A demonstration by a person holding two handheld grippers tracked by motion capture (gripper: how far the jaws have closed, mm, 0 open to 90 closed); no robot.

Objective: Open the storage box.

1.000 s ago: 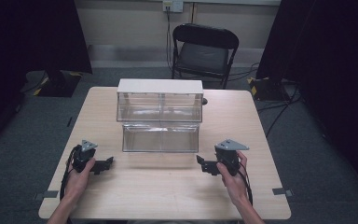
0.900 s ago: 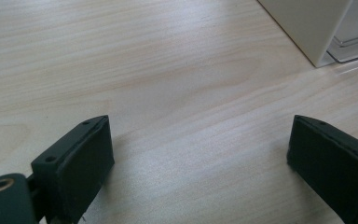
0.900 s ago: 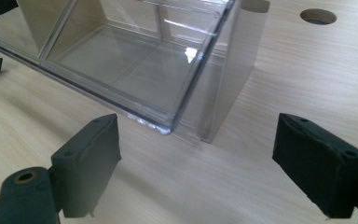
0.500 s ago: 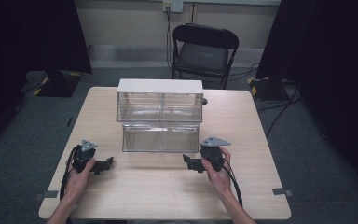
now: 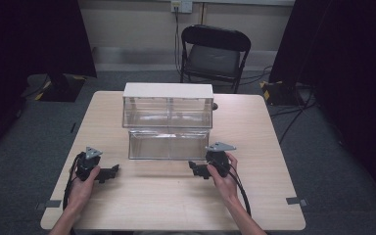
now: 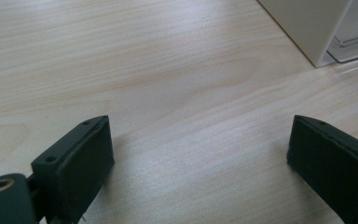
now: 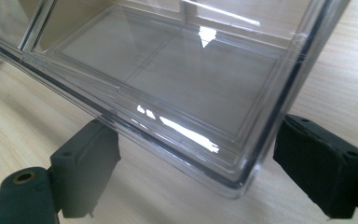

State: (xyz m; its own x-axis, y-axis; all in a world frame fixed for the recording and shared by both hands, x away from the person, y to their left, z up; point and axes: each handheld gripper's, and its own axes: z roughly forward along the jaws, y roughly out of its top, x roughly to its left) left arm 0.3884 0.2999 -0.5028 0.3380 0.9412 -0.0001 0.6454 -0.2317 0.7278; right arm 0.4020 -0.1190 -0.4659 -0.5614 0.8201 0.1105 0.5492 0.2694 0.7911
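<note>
Clear plastic drawer (image 7: 168, 84) lies just beyond right gripper (image 5: 199, 170), long axis left-right; both grippers' jaws wide, empty; left gripper (image 5: 108, 172) farther.

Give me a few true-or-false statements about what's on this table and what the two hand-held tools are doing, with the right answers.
1. The right tool sits close to the front of the clear plastic drawer. True.
2. The left tool is clamped on the drawer. False: its jaws stand wide apart over bare wooden table, with nothing between them.
3. The clear drawer is pulled out from a cabinet with a white top. True.
4. The drawer is full of small parts. False: the right gripper view looks through its clear walls into bare compartments.
5. A black folding chair stands beyond the table. True.
6. The right tool's jaws are shut. False: they stand open, either side of the drawer's corner.
</note>
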